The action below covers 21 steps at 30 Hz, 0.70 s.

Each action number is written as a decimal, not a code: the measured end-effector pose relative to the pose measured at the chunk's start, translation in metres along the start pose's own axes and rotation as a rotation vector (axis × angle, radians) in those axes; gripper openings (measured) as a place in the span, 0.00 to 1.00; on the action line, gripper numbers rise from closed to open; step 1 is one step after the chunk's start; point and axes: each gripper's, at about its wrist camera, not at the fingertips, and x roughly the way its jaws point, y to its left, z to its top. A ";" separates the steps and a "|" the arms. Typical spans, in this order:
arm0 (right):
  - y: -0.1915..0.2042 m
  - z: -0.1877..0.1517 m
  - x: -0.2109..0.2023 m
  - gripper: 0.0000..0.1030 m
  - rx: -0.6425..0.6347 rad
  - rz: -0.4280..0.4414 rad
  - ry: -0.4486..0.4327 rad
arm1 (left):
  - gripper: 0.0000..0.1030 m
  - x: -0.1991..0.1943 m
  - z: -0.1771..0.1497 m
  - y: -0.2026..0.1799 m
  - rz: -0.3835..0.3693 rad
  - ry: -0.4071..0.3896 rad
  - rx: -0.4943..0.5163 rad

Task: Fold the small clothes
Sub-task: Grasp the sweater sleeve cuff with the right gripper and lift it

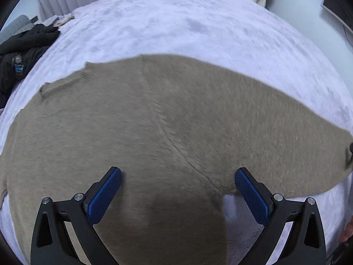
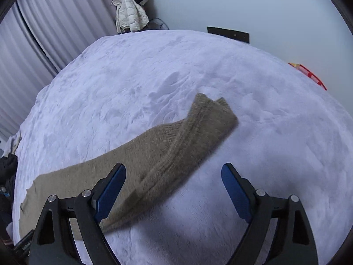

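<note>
A tan knitted sweater (image 1: 167, 121) lay spread on the bed (image 1: 176, 22), its body near the edge closest to the person and one sleeve (image 2: 198, 128) reaching out across the pale plush cover toward the bed's middle. Judging from how it lay, the fold was at the sleeve stage: the body was flat and the sleeve not yet brought in over it. The left gripper (image 1: 177, 180) pointed steeply down over the body close to the armpit seam, its blue pads spread wide with only flat knit under them, gripping nothing. The right gripper (image 2: 173, 174) also tilted downward, hanging over the sleeve's upper part; its jaws stood apart and the pads did not press on the fabric, so it held nothing. The sleeve end looked blurred, so its exact lie was hard to read. The next move likely called for the right gripper to pinch the cuff end and carry it back across the body, while the left steadied the cloth.
</note>
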 end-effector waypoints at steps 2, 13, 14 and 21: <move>0.011 -0.006 0.008 0.49 -0.058 -0.072 0.038 | 1.00 -0.005 -0.010 -0.002 -0.003 -0.024 0.027; -0.035 -0.020 -0.030 0.78 0.068 0.147 -0.032 | 1.00 -0.018 0.008 -0.002 -0.076 -0.041 0.056; -0.032 -0.015 -0.023 0.78 0.067 0.150 -0.025 | 1.00 -0.014 0.012 -0.002 -0.081 -0.035 0.047; -0.013 0.000 -0.003 0.07 0.046 0.184 -0.035 | 1.00 0.022 0.026 -0.017 -0.057 0.037 0.058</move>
